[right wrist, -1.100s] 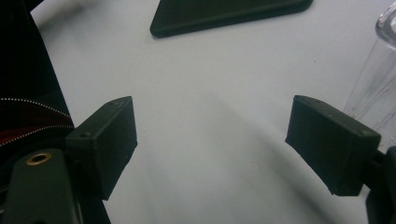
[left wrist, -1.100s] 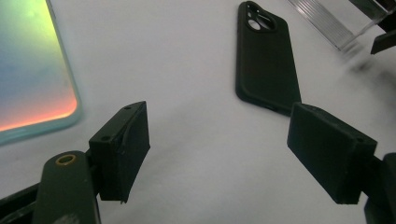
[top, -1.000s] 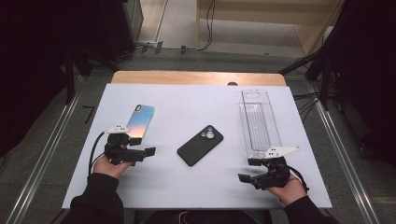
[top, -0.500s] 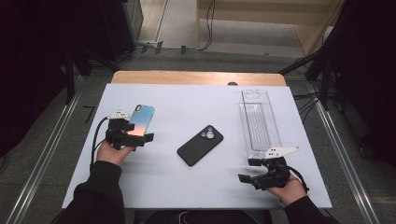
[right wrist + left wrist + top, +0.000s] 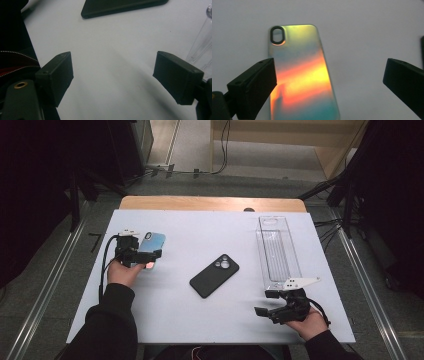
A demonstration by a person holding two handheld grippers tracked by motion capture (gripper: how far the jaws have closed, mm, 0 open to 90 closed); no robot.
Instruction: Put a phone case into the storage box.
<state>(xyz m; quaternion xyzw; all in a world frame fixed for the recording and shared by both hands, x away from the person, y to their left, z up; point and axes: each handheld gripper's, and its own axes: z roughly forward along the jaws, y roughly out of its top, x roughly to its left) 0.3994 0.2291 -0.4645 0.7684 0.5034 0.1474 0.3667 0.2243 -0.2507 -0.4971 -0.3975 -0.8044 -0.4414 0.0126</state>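
Approach step. The left gripper (image 5: 150,255) stands over the iridescent phone case (image 5: 299,75), which lies flat on the tabletop (image 5: 200,330), camera cut-out at the far end. Its jaws have just been opening and now stand at their widest, gripping nothing; in the left gripper view the case lies between them, hard against the left jaw and well clear of the right one. The next move, by judgement, calls for shifting the gripper so the case sits centred between the jaws, lowering, then closing across its long edges.

The right gripper (image 5: 272,306) rests at the near right, jaws wide apart and empty, bare tabletop between them; the black phone case (image 5: 214,275) lies beyond the jaws, the clear plastic tray (image 5: 277,250) just outside the right jaw.

Surface: pale matte sheet over a wooden top. Room: dark surroundings, grey floor, cables (image 5: 220,150) and wooden furniture (image 5: 330,155) behind.
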